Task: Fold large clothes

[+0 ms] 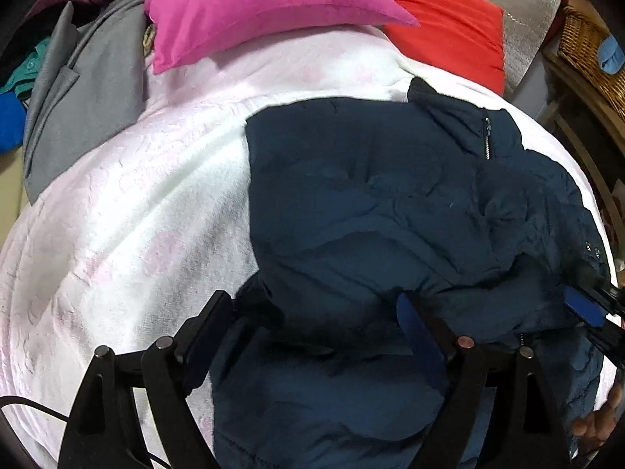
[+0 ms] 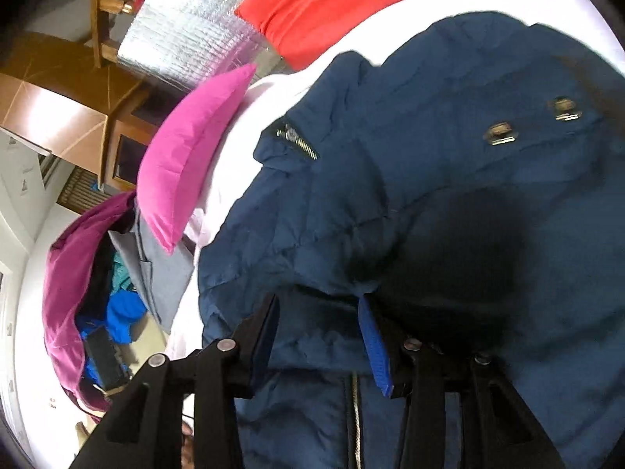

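Left gripper [image 1: 320, 324], jaws wide and empty, hovers over the near hem of the dark blue quilted jacket [image 1: 371, 195], whose collar points away; right gripper [image 2: 320, 332], half open, grips nothing.

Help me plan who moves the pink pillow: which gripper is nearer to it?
Left, probably. The left gripper sits at the jacket's pillow-side edge; the right gripper is across the jacket, farther from the pink pillow.
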The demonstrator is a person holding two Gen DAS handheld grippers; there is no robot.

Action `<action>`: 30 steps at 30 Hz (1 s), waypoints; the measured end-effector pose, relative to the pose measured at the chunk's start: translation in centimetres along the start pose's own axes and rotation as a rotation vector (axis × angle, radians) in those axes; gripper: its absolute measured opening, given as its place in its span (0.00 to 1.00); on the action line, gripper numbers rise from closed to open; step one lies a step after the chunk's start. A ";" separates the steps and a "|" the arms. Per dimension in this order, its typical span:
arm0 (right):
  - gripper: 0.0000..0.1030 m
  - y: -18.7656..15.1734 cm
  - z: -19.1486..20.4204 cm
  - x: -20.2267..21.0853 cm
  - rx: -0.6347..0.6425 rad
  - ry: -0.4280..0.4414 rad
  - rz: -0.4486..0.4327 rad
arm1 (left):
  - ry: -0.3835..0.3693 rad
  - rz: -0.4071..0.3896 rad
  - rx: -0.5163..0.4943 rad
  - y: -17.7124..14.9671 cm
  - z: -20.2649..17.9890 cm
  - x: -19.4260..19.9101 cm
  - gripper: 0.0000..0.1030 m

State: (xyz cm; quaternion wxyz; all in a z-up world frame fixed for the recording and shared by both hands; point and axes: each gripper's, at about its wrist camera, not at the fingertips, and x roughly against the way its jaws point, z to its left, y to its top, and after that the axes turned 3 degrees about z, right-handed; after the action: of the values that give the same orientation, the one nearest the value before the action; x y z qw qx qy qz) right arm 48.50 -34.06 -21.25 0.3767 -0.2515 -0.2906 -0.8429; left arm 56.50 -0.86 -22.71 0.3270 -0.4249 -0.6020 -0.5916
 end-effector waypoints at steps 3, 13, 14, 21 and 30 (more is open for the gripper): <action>0.61 -0.6 -0.8 3.9 0.023 -0.022 -0.065 | 0.026 -0.034 -0.004 -0.3 0.3 1.4 0.84; 0.67 -5.6 -8.0 18.0 -0.007 -0.096 -0.218 | 0.118 -0.124 -0.020 -4.9 2.1 5.5 0.84; 0.67 -6.6 -8.9 19.1 -0.014 -0.099 -0.216 | 0.119 -0.126 -0.026 -5.6 2.2 5.7 0.84; 0.68 -12.4 -12.8 21.8 -0.012 -0.142 -0.143 | 0.196 -0.144 -0.094 -12.3 3.4 7.2 0.84; 0.69 -17.4 -15.8 22.6 0.020 -0.161 -0.047 | 0.071 -0.057 0.049 -19.5 7.2 9.7 0.84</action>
State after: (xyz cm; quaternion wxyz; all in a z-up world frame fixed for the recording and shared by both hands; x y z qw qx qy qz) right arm 18.35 -46.30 -23.06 0.3346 -0.3077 -0.3344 -0.8255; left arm 35.64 8.64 -23.13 0.3416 -0.3781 -0.6163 -0.6004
